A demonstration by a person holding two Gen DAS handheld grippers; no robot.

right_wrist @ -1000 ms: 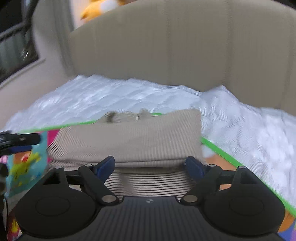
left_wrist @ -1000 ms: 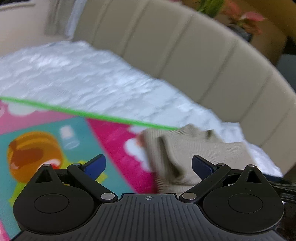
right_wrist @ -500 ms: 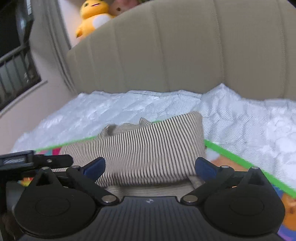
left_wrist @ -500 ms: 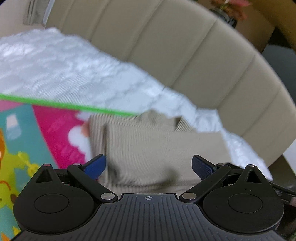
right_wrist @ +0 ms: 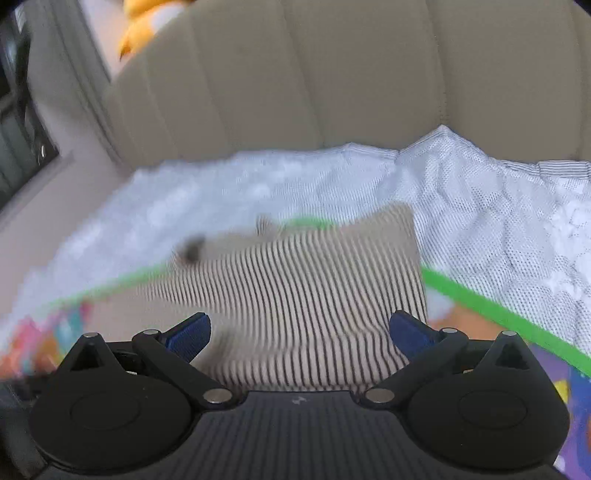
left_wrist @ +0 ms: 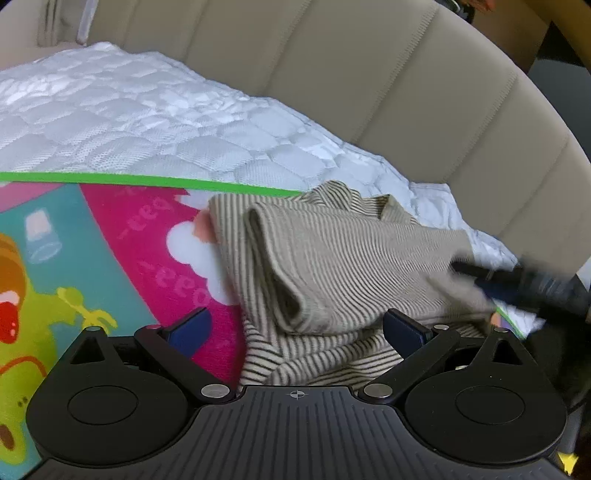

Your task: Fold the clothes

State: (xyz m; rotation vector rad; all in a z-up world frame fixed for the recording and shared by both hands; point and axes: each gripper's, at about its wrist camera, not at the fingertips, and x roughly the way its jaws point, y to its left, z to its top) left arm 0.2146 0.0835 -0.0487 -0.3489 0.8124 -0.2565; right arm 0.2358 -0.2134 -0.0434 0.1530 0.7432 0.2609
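Note:
A beige striped knit garment (left_wrist: 343, 266) lies folded in layers on a colourful play mat (left_wrist: 122, 258), its far edge at the mat's green border. My left gripper (left_wrist: 295, 328) is open and empty just in front of the garment's near left corner. The other gripper (left_wrist: 517, 284) shows blurred at the garment's right edge. In the right wrist view the garment (right_wrist: 295, 295) is blurred and lies straight ahead. My right gripper (right_wrist: 297, 330) is open and empty over its near edge.
A white quilted bed cover (left_wrist: 129, 125) lies beyond the mat. A beige padded headboard (left_wrist: 369, 81) curves behind it, seen also in the right wrist view (right_wrist: 314, 74). A yellow plush toy (right_wrist: 147, 22) sits above the headboard at upper left.
The left gripper has pulled back and swung left, so the garment's folded layers now show. The right view has moved and blurred. Both grippers stayed open.

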